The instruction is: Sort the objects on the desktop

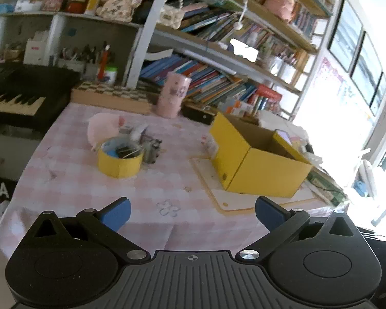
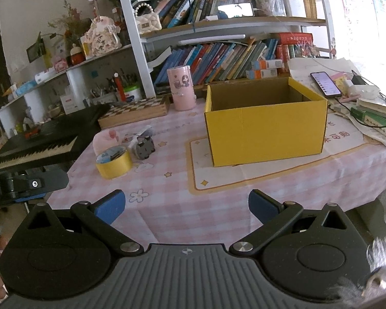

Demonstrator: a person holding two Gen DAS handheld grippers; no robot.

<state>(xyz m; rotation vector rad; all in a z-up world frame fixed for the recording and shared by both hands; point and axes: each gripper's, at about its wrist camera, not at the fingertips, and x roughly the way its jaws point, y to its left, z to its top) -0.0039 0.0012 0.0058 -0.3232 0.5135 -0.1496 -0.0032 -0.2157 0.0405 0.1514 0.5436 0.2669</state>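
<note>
An open yellow cardboard box [image 2: 265, 128] stands on the pink checked tablecloth [image 2: 172, 188]; it also shows in the left wrist view [image 1: 254, 164]. Left of it lie a yellow tape roll [image 2: 113, 163] [image 1: 120, 160] with small items inside, a grey cat-shaped figure [image 2: 144, 147] [image 1: 151, 150] and a pink soft object [image 2: 104, 140] [image 1: 103, 127]. My left gripper [image 1: 193, 212] is open and empty above the table's near edge. My right gripper [image 2: 186, 206] is open and empty, well short of the objects. The left gripper's body [image 2: 25, 184] shows at the right wrist view's left edge.
A pink cylinder [image 2: 180, 88] and a checkered wooden board [image 2: 136, 110] stand at the back. A keyboard piano [image 2: 38, 141] is on the left. A phone [image 2: 325, 83], books and cables lie right of the box. Bookshelves rise behind.
</note>
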